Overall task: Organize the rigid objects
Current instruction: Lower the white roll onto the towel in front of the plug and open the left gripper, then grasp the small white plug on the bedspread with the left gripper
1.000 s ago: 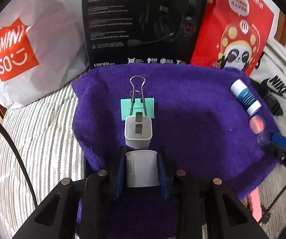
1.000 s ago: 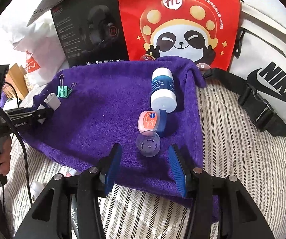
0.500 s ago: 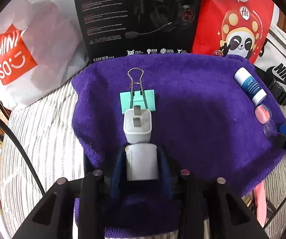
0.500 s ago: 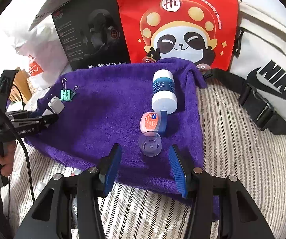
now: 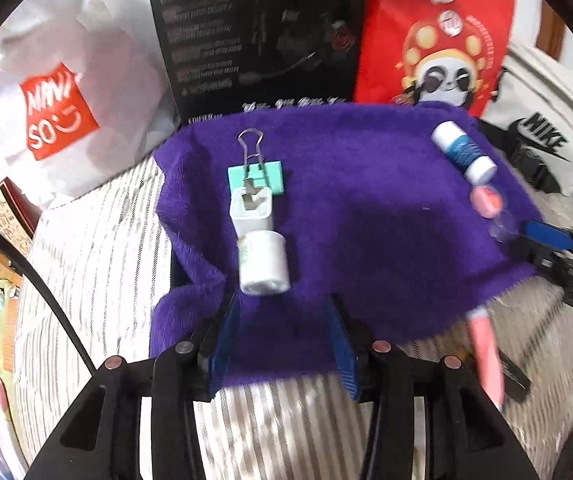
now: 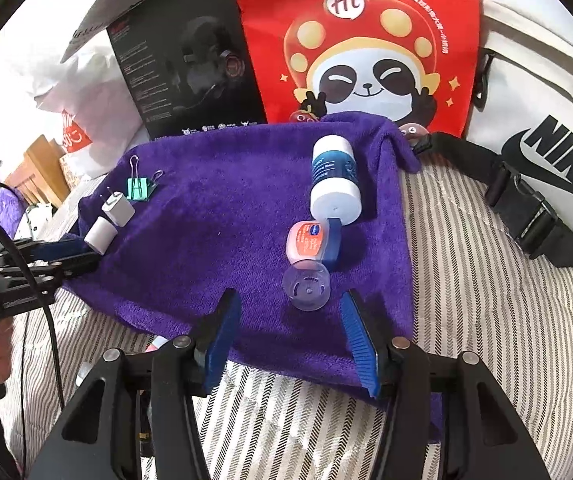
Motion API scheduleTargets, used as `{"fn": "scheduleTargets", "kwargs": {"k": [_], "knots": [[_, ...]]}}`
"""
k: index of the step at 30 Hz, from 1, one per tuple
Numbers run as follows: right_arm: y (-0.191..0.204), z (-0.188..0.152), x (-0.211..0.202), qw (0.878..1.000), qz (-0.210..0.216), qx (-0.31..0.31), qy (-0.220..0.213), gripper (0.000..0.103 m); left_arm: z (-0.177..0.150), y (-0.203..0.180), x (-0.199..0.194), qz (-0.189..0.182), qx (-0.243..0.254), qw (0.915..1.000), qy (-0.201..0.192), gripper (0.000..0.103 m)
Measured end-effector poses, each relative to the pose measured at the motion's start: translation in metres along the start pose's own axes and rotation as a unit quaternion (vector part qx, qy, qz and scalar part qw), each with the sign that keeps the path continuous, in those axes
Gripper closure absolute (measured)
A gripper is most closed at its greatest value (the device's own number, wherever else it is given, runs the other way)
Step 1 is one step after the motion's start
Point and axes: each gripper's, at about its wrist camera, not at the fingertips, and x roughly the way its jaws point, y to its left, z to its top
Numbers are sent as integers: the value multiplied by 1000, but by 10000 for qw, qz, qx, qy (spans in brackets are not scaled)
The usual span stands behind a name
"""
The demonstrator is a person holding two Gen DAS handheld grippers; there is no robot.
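Note:
A purple towel (image 5: pixel 366 208) carries a row of things at its left. They are a green binder clip (image 5: pixel 256 176), a white charger plug (image 5: pixel 252 210) and a small white cylinder (image 5: pixel 264 264). My left gripper (image 5: pixel 282 340) sits just behind the cylinder; its jaws are opening and nothing is between them. On the towel's right side lie a blue-and-white bottle (image 6: pixel 334 184), a pink jar (image 6: pixel 312 242) and a clear cap (image 6: pixel 306 286). My right gripper (image 6: pixel 290 336) hovers behind the cap; its jaws are opening and do not touch it.
A black headset box (image 6: pixel 190 68), a red panda bag (image 6: pixel 358 48), a white Miniso bag (image 5: pixel 54 112) and a white Nike bag (image 6: pixel 546 152) with a black strap ring the towel. Striped bedding (image 6: pixel 486 300) lies around it. A pink tube (image 5: pixel 486 356) lies by the towel's near edge.
My left gripper has let go of the white cylinder and pulled back from it; the cylinder now lies on the towel behind the charger. The right gripper has stayed put.

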Motion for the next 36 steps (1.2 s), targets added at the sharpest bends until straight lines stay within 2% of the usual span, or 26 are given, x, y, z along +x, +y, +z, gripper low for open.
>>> {"fn": "scheduleTargets", "kwargs": {"k": [2, 5, 8, 12, 15, 18, 23, 32, 34, 36], "knots": [[2, 0, -1, 10000, 7, -27, 41, 50, -7, -4, -14, -66, -1, 10000, -61, 61], [3, 1, -9, 10000, -10, -81, 31, 50, -18, -9, -25, -374, 0, 9993, -14, 61], [-2, -2, -26, 10000, -23, 21, -32, 50, -27, -17, -26, -435, 49, 9990, 22, 61], [-13, -15, -49, 9994, -58, 328, -86, 50, -37, -27, -21, -870, -74, 9961, 134, 61], [-17, -26, -66, 9987, -200, 458, -124, 50, -42, -38, -16, -973, -5, 9950, 224, 61], [-17, -36, -82, 9978, -198, 605, -202, 50, -46, -49, -13, -982, 87, 9947, 294, 61], [-14, -44, -97, 9968, -112, 720, -342, 48, -56, -59, -3, -754, 287, 9956, 477, 61], [-11, -54, -95, 9974, -93, 659, -276, 47, -62, -63, -7, -717, 520, 9955, 325, 61], [-13, -58, -92, 9976, -92, 656, -223, 47, -62, -68, -7, -693, 655, 9951, 263, 76], [-15, -61, -90, 9977, -101, 658, -160, 47, -62, -72, -8, -670, 797, 9943, 248, 81]]}}
